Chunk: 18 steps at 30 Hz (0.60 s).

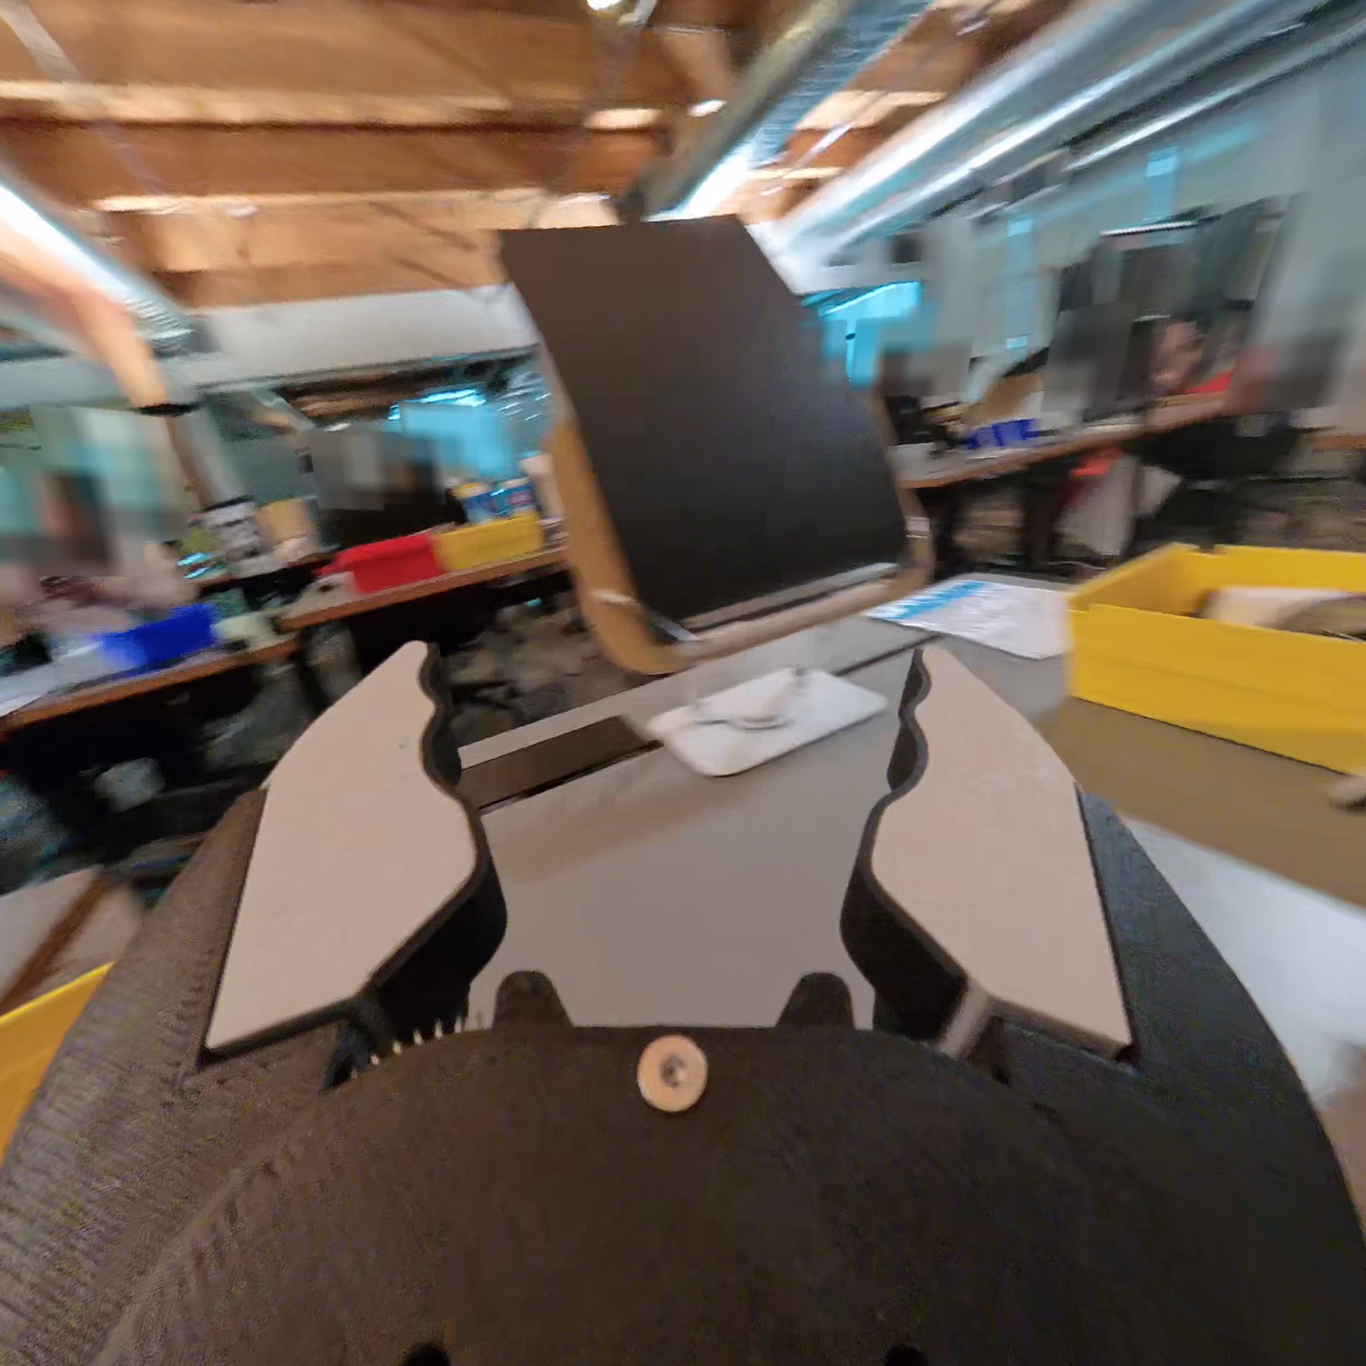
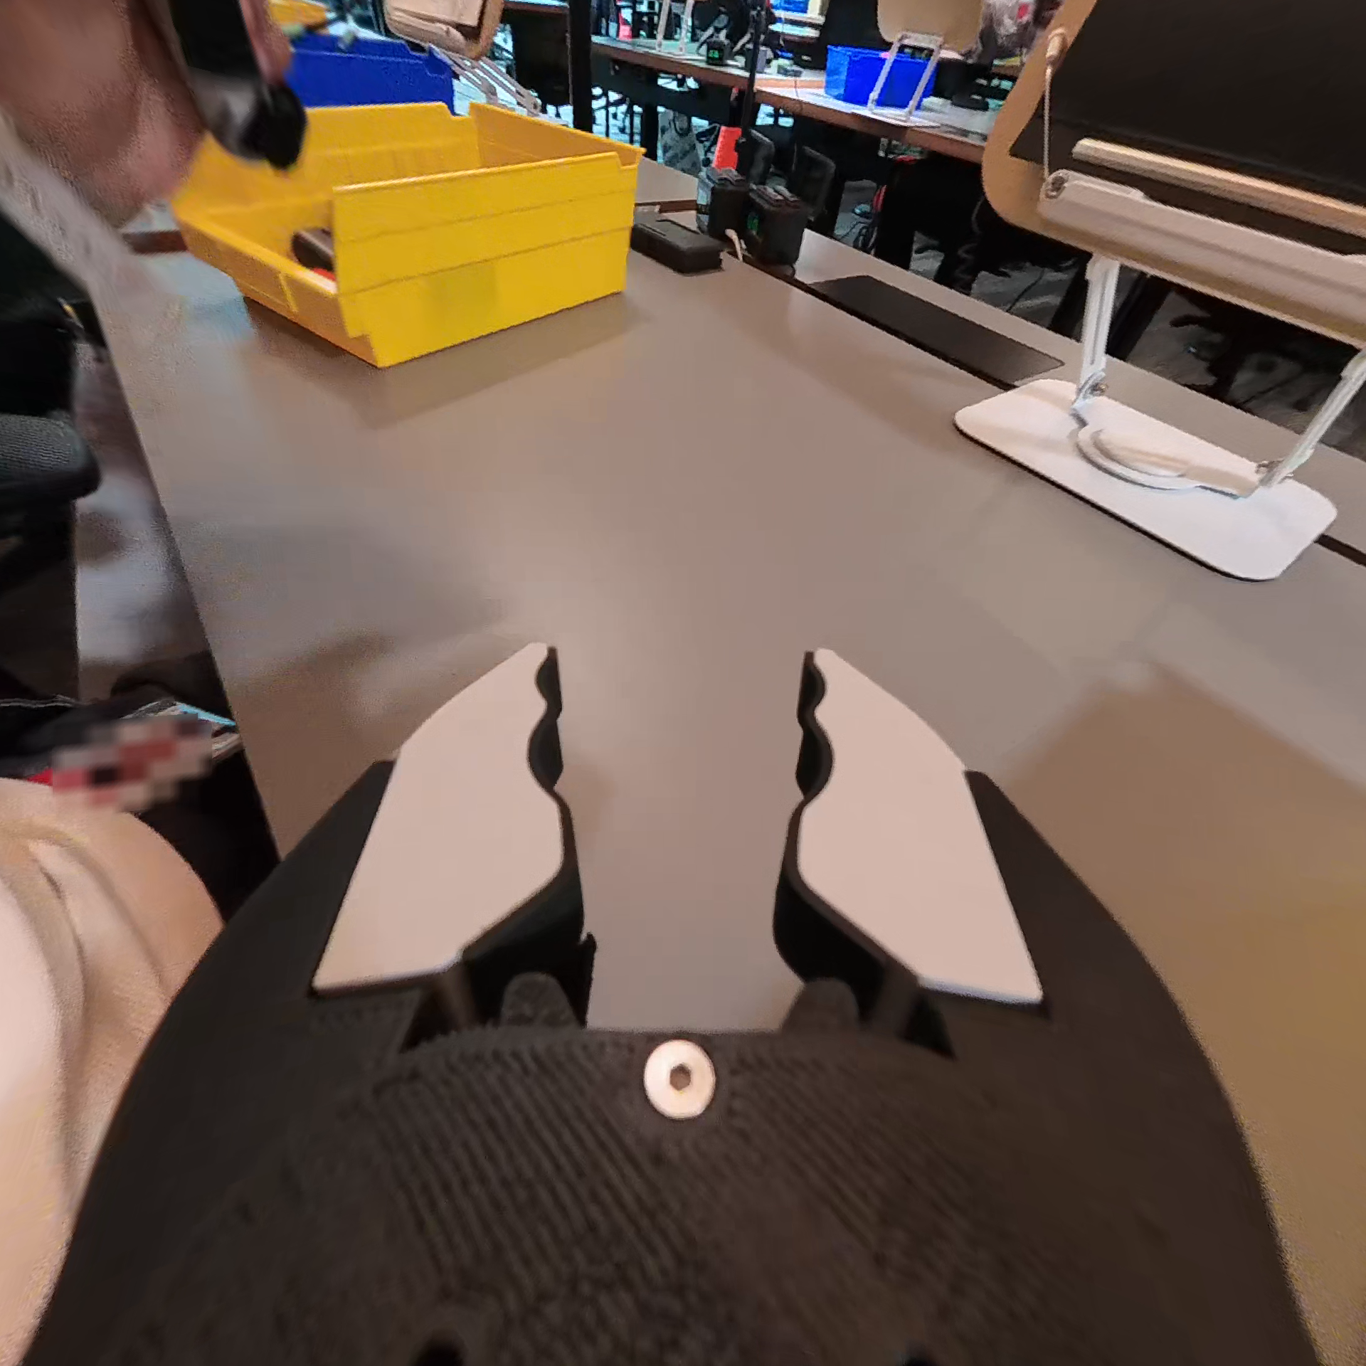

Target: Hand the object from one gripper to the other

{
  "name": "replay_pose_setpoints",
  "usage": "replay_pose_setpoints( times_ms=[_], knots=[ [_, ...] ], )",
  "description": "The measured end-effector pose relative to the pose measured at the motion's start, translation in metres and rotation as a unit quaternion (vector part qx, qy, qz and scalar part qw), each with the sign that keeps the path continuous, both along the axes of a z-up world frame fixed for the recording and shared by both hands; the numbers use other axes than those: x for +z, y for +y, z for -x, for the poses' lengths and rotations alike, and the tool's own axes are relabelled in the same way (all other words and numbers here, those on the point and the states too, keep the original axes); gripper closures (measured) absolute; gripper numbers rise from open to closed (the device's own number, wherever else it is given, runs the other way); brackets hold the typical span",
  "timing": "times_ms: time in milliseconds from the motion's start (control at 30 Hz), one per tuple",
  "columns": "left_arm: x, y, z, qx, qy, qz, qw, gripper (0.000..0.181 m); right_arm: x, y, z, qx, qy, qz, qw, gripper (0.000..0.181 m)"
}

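Grippers empty, object not yet picked

Both hold nothing. The left gripper (image 1: 669, 709) stands wide open, tipped up toward a dark tablet on a white stand (image 1: 769, 713) at its twelve o'clock. The right gripper (image 2: 676, 709) is parted more narrowly over the bare grey bench (image 2: 665, 458). A yellow plastic bin (image 2: 443, 244) sits at its eleven o'clock, something dark inside; I'd guess the object is there, but cannot tell. Nearer arm: unclear.
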<state>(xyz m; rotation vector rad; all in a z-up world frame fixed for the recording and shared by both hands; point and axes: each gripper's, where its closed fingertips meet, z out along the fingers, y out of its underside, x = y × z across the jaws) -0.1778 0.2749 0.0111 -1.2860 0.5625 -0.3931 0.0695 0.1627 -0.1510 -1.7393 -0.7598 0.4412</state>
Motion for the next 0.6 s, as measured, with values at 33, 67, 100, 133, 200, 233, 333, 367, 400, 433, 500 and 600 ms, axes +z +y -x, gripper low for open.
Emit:
replay_pose_setpoints(
  times_ms=[33,67,100,133,200,233,333,367,400,433,500,600],
  knots=[
    [0.013,0.007,0.034,0.018,-0.008,0.019,1.0,0.073,0.0,-0.002,0.002,0.007,0.001,-0.001,1.0,0.119],
    [0.018,0.009,0.061,0.009,-0.017,0.051,0.999,0.095,0.0,-0.003,0.005,0.014,-0.001,-0.001,1.0,0.119],
    [0.015,0.014,0.091,0.019,-0.033,0.094,0.995,0.099,-0.002,-0.005,0.008,0.02,-0.007,0.0,1.0,0.119],
    [0.007,0.018,0.12,0.035,-0.05,0.128,0.99,0.1,-0.005,-0.005,0.01,0.024,-0.015,0.001,1.0,0.119],
    [-0.024,0.025,0.172,0.076,-0.075,0.198,0.974,0.1,-0.009,-0.005,0.013,0.027,-0.03,0.002,0.999,0.12],
    [-0.043,0.029,0.195,0.102,-0.082,0.232,0.964,0.103,-0.01,-0.005,0.014,0.027,-0.034,0.002,0.999,0.12],
    [-0.098,0.033,0.228,0.102,-0.106,0.352,0.924,0.111,-0.013,-0.004,0.018,0.028,-0.041,0.003,0.999,0.12],
    [-0.11,0.034,0.232,0.094,-0.117,0.381,0.912,0.112,-0.015,-0.003,0.019,0.027,-0.047,0.005,0.999,0.121],
    [-0.114,0.035,0.233,0.087,-0.133,0.394,0.905,0.114,-0.018,-0.001,0.019,0.026,-0.056,0.005,0.998,0.121],
    [-0.115,0.037,0.229,0.071,-0.148,0.398,0.903,0.118,-0.021,0.0,0.019,0.025,-0.067,0.005,0.997,0.122],
    [-0.123,0.038,0.212,0.035,-0.151,0.437,0.886,0.12,-0.024,0.001,0.019,0.024,-0.087,-0.001,0.996,0.123],
    [-0.153,0.044,0.188,0.026,-0.114,0.506,0.854,0.104,-0.03,0.002,0.021,0.028,-0.109,-0.003,0.994,0.124]
  ],
)
